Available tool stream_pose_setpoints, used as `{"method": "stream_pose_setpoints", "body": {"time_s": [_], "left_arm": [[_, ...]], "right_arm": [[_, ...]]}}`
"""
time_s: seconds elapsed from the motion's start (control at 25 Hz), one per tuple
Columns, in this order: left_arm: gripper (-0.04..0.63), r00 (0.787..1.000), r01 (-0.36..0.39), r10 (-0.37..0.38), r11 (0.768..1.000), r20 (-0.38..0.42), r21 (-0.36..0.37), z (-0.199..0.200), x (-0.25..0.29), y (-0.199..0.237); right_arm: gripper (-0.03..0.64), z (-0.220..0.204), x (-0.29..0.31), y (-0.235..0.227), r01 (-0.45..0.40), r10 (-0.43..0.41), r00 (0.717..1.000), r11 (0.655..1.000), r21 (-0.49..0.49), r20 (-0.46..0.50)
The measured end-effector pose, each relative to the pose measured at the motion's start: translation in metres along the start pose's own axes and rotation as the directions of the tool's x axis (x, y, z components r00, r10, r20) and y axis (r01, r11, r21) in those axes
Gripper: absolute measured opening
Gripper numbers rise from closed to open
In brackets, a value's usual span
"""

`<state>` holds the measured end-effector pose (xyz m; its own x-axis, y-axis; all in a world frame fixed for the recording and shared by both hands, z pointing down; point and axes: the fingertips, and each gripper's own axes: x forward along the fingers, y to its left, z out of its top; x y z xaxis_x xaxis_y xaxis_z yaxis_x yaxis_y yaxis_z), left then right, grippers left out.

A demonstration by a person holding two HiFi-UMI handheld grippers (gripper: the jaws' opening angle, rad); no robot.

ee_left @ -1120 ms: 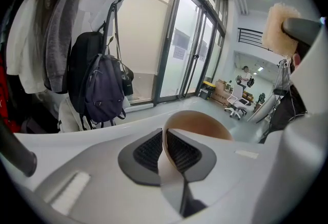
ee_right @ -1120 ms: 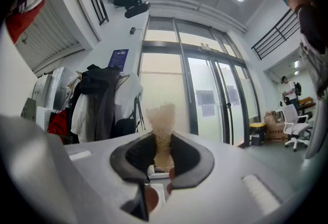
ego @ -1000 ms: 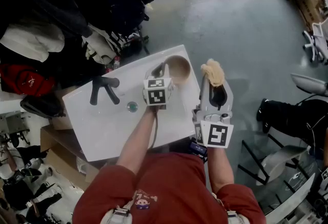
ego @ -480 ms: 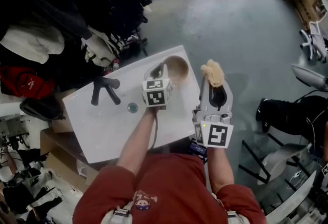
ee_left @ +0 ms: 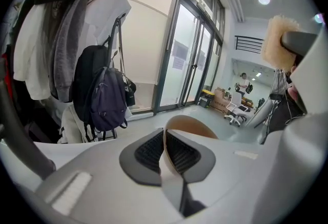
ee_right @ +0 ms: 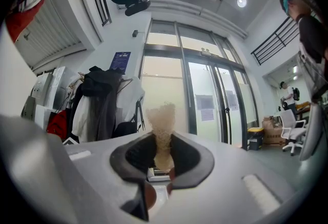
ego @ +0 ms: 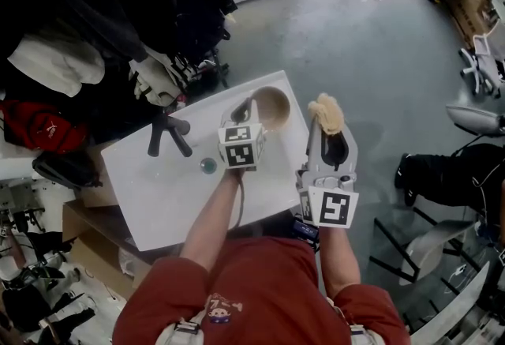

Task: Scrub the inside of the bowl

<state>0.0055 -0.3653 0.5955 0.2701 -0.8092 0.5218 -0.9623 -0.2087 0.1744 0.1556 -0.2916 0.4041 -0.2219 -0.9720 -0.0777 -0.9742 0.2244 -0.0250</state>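
Head view, bowl: the tan bowl [ego: 274,105] is at the far right corner of the white desk [ego: 173,201], with its mouth tipped toward the right. We can't tell if it rests on the desk or hangs just above it.
Head view, left side: our left hand-held gripper [ego: 246,110] has hold of the bowl's near-left rim.
Head view, scrubber: a beige scrubber [ego: 327,111] sticks out of the right hand-held gripper [ego: 327,130]. It's just beside the bowl, out past the desk's edge, and not touching the bowl.
Head view, other stuff: black faucet [ego: 168,134] and drain [ego: 207,166], both well apart from the bowl.
Left gripper view, grip: the jaws have just been closing and pinch the thin rim, with one pad [ee_left: 151,152] outside the wall and the other inside.
Left gripper view, bowl feel: we'd guess it's light, stiff and smooth-walled. A single rim pinch may let it swivel once we scrub, so biting deeper on the wall looks safer.
Right gripper view, grip: the jaws are clamped on the scrubber's lower end, and the tuft stands out past the pads [ee_right: 187,152].
Right gripper view, scrubber feel: it looks soft and fibrous and probably squashes easily, so holding it low near the base seems right.
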Motion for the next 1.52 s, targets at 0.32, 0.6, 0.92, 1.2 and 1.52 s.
{"method": "stream_pose_setpoints", "body": {"time_s": [0.32,0.6,0.92,1.2,1.52], "left_arm": [[0.023,0.998,0.029,-0.028,1.0,0.064,-0.004,0.022,-0.035,-0.005],[0.023,0.991,0.042,-0.044,0.999,0.129,0.02,0.042,-0.069,-0.008],[0.023,0.968,0.055,-0.057,0.998,0.245,0.017,0.079,-0.12,0.0],[0.023,0.951,0.068,-0.069,0.998,0.301,0.013,0.089,-0.157,0.007],[0.023,0.924,0.069,-0.075,0.997,0.375,0.03,0.101,-0.21,0.009]], "right_arm": [[0.077,0.019,-0.015,0.017,-0.007,0.008,0.999,1.0,-0.018,0.042],[0.077,0.038,-0.026,0.034,-0.009,0.012,0.996,0.999,-0.036,0.087],[0.075,0.063,-0.041,0.058,-0.007,0.009,0.993,1.0,-0.022,0.118],[0.075,0.079,-0.056,0.081,-0.015,0.02,0.989,0.999,-0.031,0.149],[0.075,0.093,-0.076,0.11,-0.043,0.049,0.984,0.998,-0.042,0.171]]}}
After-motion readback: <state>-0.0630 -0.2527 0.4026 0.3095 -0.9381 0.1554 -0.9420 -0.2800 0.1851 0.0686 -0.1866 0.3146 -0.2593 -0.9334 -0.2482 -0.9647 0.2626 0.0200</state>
